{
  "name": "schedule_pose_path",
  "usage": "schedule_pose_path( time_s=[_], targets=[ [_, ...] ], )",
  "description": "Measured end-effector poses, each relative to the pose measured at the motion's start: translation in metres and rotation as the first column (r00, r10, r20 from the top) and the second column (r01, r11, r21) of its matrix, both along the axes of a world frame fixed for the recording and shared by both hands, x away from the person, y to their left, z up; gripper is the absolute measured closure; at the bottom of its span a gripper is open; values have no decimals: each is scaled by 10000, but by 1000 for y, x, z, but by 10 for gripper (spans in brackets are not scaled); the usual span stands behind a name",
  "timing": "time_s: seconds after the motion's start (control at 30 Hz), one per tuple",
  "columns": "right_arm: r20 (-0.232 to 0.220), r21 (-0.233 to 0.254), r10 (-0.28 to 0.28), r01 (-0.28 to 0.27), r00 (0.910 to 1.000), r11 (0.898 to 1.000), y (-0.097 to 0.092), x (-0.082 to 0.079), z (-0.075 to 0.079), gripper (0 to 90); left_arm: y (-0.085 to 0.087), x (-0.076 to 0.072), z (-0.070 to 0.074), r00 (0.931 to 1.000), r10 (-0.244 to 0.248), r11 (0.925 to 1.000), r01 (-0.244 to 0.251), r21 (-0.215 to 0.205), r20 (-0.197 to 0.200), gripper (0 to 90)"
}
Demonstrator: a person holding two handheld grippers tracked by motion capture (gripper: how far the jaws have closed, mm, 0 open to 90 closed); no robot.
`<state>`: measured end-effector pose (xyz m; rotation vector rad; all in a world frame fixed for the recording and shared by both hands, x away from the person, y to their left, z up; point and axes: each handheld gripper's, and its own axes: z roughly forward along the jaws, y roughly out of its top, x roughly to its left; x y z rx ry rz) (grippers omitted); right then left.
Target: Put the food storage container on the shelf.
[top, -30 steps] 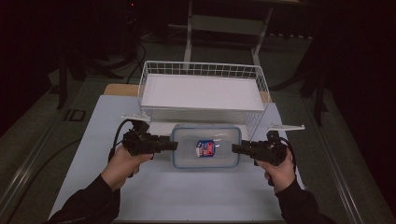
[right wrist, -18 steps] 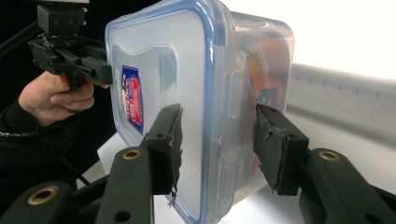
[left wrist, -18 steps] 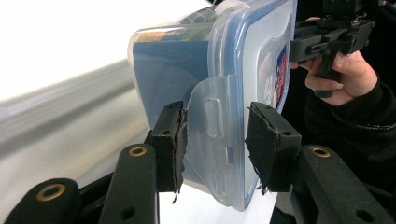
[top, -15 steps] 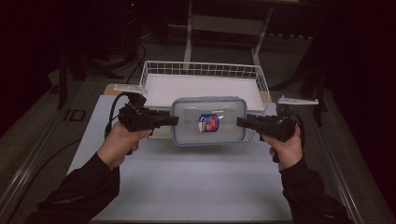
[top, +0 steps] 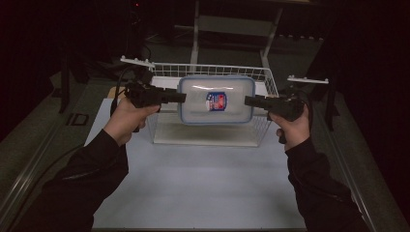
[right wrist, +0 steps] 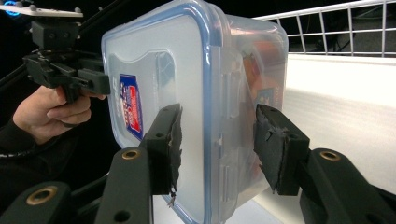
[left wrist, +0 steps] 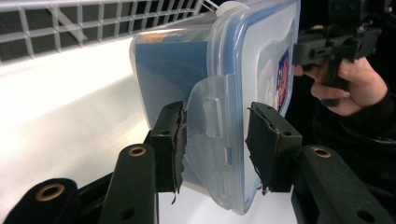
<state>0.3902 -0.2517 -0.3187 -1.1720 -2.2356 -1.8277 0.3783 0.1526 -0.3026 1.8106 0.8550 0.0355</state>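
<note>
A clear plastic container (top: 216, 99) with a blue-rimmed lid and a red and blue label hangs in the air, lid facing me, over the front edge of the white wire basket (top: 212, 67). My left gripper (top: 181, 98) is shut on its left end and my right gripper (top: 249, 101) on its right end. In the left gripper view the left gripper (left wrist: 215, 121) clamps the container (left wrist: 177, 60) across the latch flap. In the right gripper view the right gripper (right wrist: 217, 126) clamps the container (right wrist: 154, 70) across its other end.
The basket (left wrist: 70, 18) has a white floor and stands at the back of the white table mat (top: 203, 179). Dark floor and a metal frame (top: 196, 34) lie beyond. Cables trail off to the left.
Both hands have raised the container off the mat and carried it away from me, up to the basket's front rim. The grip on both ends is unchanged.
</note>
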Motion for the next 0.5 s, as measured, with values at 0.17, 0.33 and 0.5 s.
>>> schedule_pose_path(
  time_s=[0.17, 0.33, 0.5],
  targets=[
    [-175, -27, -186, 185, 9997, 9998, 3, 15, -3, 523, 0, 18, -3, 9995, 131, 9999, -131, -1, -294, 565],
    [-301, 56, -299, 300, 9991, 9995, 5, 28, -5, 522, 2, 28, -4, 9993, 258, 9996, -262, -145, -276, 563],
    [-377, 139, -358, 363, 9986, 9992, 4, 33, -5, 516, 3, 34, -7, 9989, 256, 9988, -272, -398, -399, 564]
  ],
)
